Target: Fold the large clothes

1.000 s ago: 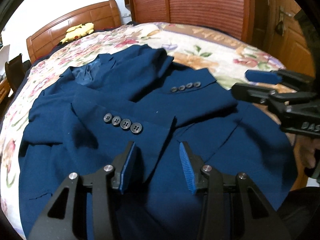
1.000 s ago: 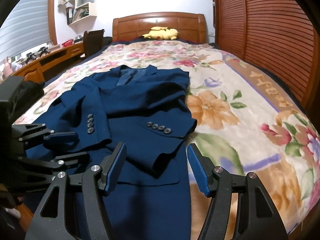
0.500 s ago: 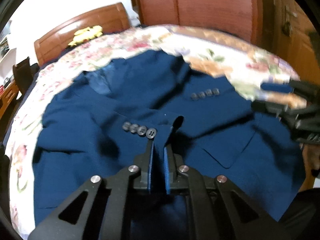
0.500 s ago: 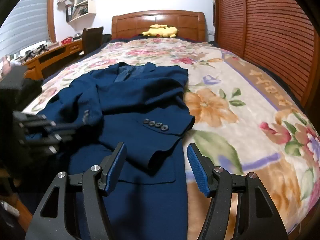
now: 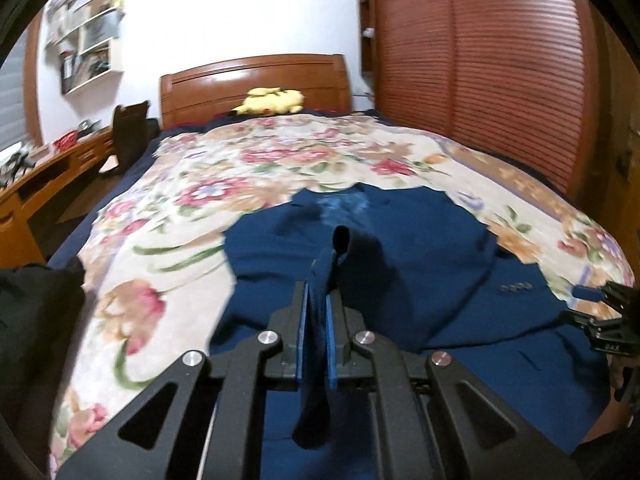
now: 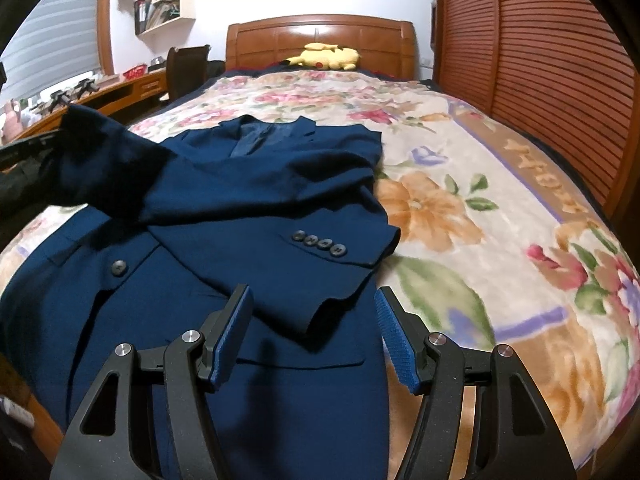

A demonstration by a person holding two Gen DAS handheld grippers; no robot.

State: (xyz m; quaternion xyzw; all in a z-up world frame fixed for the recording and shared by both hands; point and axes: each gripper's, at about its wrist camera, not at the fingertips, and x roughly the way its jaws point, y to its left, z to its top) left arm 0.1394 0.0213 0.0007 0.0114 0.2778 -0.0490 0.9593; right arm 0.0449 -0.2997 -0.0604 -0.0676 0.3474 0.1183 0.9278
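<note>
A navy suit jacket (image 6: pixel 248 208) lies front-up on the floral bedspread (image 6: pixel 460 184) at the foot of the bed. Its one sleeve cuff (image 5: pixel 326 264) is pinched between the clenched jaws of the left gripper (image 5: pixel 316 332) and held raised above the jacket body, the gripper pointing toward the wooden headboard (image 5: pixel 256 80). The other sleeve (image 6: pixel 320 240) lies across the chest. The right gripper (image 6: pixel 314 336) hovers over the lower hem with jaws spread wide, grasping nothing. A yellow plush toy (image 6: pixel 326 56) rests by the headboard.

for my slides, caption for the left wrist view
Left gripper shut on a navy jacket sleeve, lifting it above the floral bed.
</note>
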